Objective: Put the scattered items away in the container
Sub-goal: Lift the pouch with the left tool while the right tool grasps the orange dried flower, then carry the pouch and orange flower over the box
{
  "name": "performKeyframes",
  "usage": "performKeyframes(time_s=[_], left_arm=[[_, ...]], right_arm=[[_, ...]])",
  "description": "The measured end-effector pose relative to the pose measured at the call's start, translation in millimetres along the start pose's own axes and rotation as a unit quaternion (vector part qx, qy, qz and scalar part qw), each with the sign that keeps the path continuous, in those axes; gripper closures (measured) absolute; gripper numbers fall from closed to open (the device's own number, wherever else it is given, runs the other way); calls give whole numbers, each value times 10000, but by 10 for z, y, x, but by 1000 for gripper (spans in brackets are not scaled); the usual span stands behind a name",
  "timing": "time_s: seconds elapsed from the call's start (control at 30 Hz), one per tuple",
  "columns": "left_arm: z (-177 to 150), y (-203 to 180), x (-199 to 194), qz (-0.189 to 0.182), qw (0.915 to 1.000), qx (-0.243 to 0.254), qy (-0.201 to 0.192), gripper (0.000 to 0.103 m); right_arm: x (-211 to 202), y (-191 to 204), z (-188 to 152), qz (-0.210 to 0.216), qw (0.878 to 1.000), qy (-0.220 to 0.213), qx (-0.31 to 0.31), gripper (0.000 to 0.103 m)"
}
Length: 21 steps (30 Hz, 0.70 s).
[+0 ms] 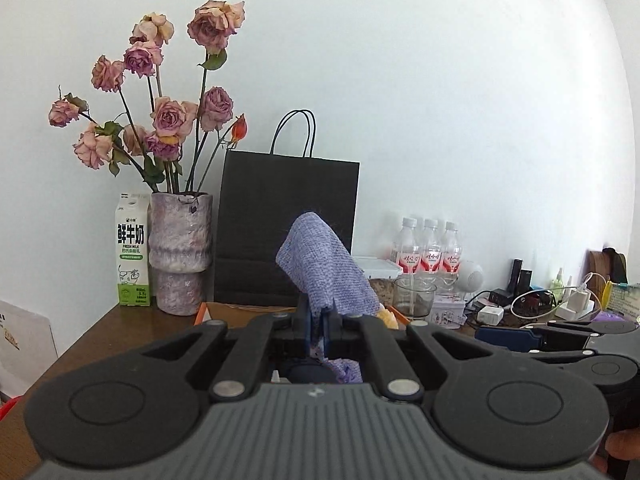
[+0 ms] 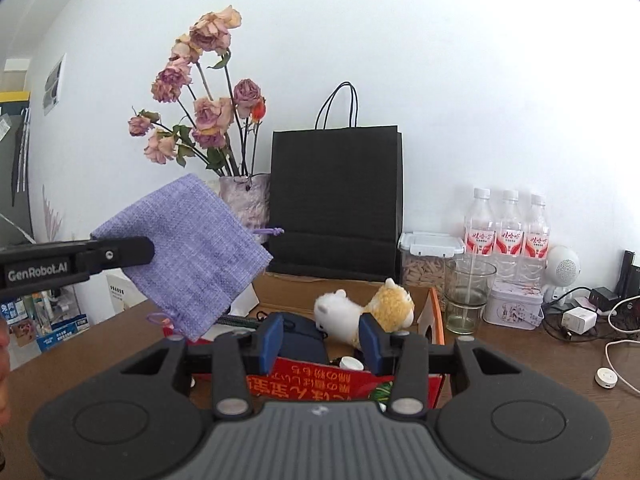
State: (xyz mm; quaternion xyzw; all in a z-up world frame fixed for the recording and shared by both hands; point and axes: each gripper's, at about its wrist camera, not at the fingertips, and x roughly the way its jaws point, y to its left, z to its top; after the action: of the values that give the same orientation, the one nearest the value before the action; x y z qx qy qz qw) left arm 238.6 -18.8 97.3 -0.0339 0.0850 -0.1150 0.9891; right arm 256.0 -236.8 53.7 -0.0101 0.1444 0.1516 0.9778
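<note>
My left gripper (image 1: pixel 318 316) is shut on a purple woven drawstring pouch (image 1: pixel 324 268) and holds it up above the table. In the right wrist view the same pouch (image 2: pixel 188 256) hangs from the left gripper (image 2: pixel 132 254) at the left, just left of and above the cardboard box (image 2: pixel 434 312). The box holds a white and yellow plush toy (image 2: pixel 368 310), a dark blue item (image 2: pixel 304 340) and a small white cap. My right gripper (image 2: pixel 322 338) is open and empty, hovering over the box's near side.
A black paper bag (image 2: pixel 336 200) stands behind the box. A vase of dried roses (image 1: pixel 180 256) and a milk carton (image 1: pixel 132 252) stand at the back left. Water bottles (image 2: pixel 506 228), a glass (image 2: pixel 468 296), a tin, chargers and cables crowd the right.
</note>
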Motion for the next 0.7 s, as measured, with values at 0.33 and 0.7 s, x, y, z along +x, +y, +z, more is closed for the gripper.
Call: performKeyframes(time_s=[0.33,0.7], left_arm=[[-366,228,-3,57,9987,-116,485,97],[-255,274,-60,19,9993,-199,317,97]], right_arm=[[430,41,-857,253,9825,1819,314,71],[394,118,-723,167,9884,1507,67,92]])
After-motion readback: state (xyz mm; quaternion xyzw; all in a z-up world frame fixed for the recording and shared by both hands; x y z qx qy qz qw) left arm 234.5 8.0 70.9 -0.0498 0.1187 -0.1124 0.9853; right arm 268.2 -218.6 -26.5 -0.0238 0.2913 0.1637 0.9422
